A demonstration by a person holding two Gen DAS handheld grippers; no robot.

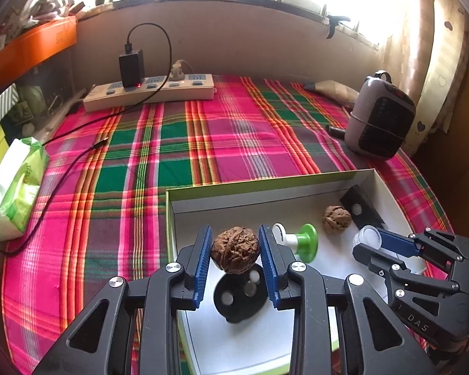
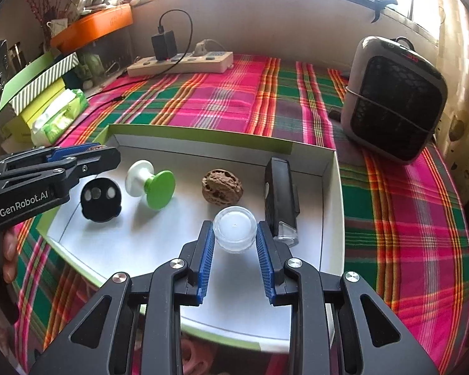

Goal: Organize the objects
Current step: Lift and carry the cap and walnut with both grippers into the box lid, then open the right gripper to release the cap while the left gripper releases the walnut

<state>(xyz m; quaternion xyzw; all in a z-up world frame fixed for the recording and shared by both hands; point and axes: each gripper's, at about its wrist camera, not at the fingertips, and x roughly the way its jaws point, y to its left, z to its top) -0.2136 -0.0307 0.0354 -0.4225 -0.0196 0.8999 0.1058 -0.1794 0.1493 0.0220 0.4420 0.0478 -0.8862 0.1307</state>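
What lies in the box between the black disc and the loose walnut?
The green-and-white spool lies on its side between the black disc and the loose walnut, shown best in the right wrist view.

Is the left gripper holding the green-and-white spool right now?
No. The left gripper is clamped on a walnut, while the green-and-white spool lies apart on the floor of the white box.

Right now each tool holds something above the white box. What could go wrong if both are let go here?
1. The walnut in the left tool is round and hangs above the black disc; dropped, it may bounce or roll.
2. The clear jar in the right tool sits close to the black bar and could knock it.
3. The box has low walls, so a roller might escape.
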